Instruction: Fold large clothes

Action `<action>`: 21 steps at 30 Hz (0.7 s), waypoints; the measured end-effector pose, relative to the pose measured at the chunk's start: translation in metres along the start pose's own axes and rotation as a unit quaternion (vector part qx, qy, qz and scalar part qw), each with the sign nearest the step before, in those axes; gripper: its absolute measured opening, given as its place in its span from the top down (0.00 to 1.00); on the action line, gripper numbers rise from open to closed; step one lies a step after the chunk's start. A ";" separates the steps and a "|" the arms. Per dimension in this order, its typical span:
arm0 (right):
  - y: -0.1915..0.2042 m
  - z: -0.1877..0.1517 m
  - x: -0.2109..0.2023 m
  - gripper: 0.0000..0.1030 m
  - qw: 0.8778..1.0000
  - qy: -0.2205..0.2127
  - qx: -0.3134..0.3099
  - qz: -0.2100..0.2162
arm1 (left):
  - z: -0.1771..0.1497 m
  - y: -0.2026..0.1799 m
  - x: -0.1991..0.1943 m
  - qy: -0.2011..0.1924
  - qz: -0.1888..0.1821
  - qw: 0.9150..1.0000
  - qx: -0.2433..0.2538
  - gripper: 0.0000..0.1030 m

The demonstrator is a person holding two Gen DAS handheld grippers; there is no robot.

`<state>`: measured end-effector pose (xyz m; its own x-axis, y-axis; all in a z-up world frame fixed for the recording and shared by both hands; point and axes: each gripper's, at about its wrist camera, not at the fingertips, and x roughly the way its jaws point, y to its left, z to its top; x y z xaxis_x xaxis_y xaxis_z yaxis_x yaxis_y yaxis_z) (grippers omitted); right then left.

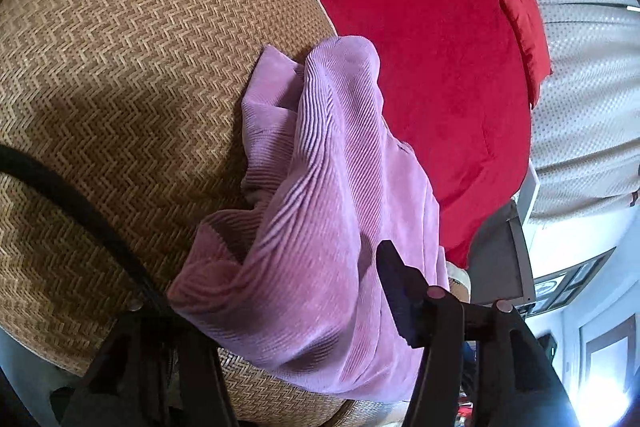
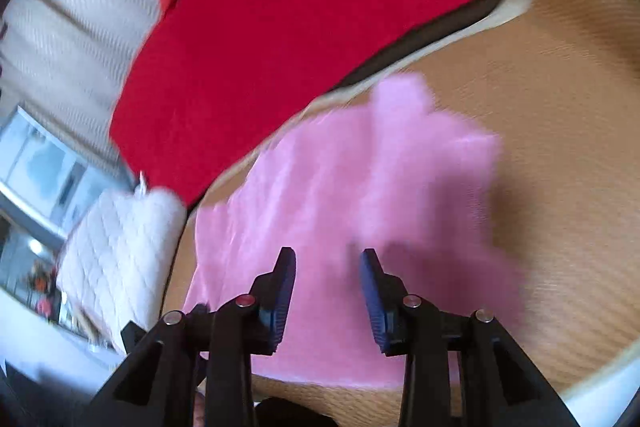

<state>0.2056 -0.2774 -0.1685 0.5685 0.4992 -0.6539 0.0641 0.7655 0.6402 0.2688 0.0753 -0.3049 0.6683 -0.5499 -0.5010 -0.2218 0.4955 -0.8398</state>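
On the woven mat (image 1: 120, 67), the lilac ribbed garment (image 1: 332, 207) lies bunched, a red blanket (image 1: 400, 27) beyond it at one o'clock. It looks soft, light and limp, so it will likely sag and slide; best pinched at a hem or corner. The left tongs (image 1: 280, 291) stand wide with cloth heaped between the jaws, ungripped. The right tongs (image 2: 328, 275) hover narrowly parted, holding nothing.

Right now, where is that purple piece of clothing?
The purple garment lies bunched on the woven straw mat, next to the red blanket; in the right wrist view it lies just ahead of the tool.
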 end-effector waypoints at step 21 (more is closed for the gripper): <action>-0.024 0.015 0.104 0.74 0.995 0.079 0.038 0.039 | -0.033 -0.114 0.007 -0.027 0.058 0.947 0.315 0.73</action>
<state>0.2752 -0.2504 -0.2457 0.4382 0.6181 -0.6526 0.0896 0.6924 0.7159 0.2751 -0.0071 -0.2199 0.7041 -0.4415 -0.5562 0.1609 0.8621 -0.4806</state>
